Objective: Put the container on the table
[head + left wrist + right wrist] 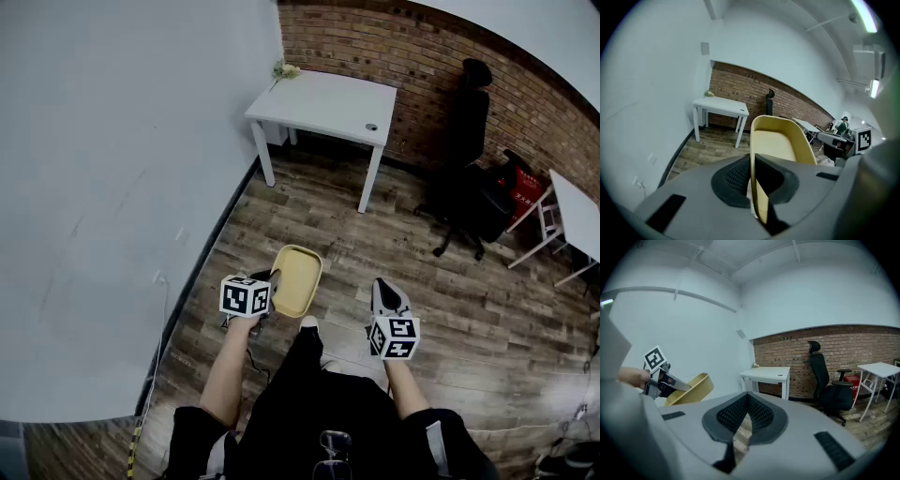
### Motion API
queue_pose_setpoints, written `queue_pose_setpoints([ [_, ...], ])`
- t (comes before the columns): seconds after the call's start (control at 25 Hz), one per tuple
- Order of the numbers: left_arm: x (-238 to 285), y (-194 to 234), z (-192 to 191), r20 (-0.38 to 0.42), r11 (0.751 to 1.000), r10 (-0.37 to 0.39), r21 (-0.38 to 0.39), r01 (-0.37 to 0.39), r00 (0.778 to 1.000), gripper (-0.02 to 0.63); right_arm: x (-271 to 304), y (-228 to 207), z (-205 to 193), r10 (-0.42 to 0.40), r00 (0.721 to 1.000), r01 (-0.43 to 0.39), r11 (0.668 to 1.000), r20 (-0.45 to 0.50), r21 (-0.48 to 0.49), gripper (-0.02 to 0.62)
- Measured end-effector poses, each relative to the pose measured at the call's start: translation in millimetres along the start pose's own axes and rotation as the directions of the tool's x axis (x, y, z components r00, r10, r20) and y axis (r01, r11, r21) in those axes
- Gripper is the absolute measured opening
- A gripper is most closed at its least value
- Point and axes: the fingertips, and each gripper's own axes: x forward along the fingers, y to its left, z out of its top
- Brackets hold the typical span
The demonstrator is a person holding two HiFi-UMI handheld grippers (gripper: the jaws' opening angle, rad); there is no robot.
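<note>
1. The wooden floor runs under everything, from my legs out to the brick wall.
2. The white bench stands in the corner where the brick wall meets the plain white wall. Its top is bare but for a small sprig at its far left corner.
3. A black office chair stands on the floor to the right of the bench.
4. The yellow container is in the air above the floor, just in front of me and well apart from the bench, with its hollow showing from above.
5. My left hand-held gripper pinches the container's near side wall, one jaw inside and one outside.
6. My right hand-held gripper hangs beside the container without touching it, with its jaws pressed together at the tips on nothing.
</note>
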Motion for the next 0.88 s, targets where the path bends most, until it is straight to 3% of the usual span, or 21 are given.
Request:
queue_pose_setpoints([
  [0.2,3,6,-3,-0.013,1.000,-0.007,0.003,0.007,1.000,0.023,3,4,3,-0.010,0.999,0.009,1.000,0.036,0.020,0.025],
  [0.88,28,-6,0,-0.033,0.999,-0.016,0.029,0.017,0.999,0.023,4,-18,-12,-0.054,0.999,0.054,0.998,-0.005,0.045,0.025],
])
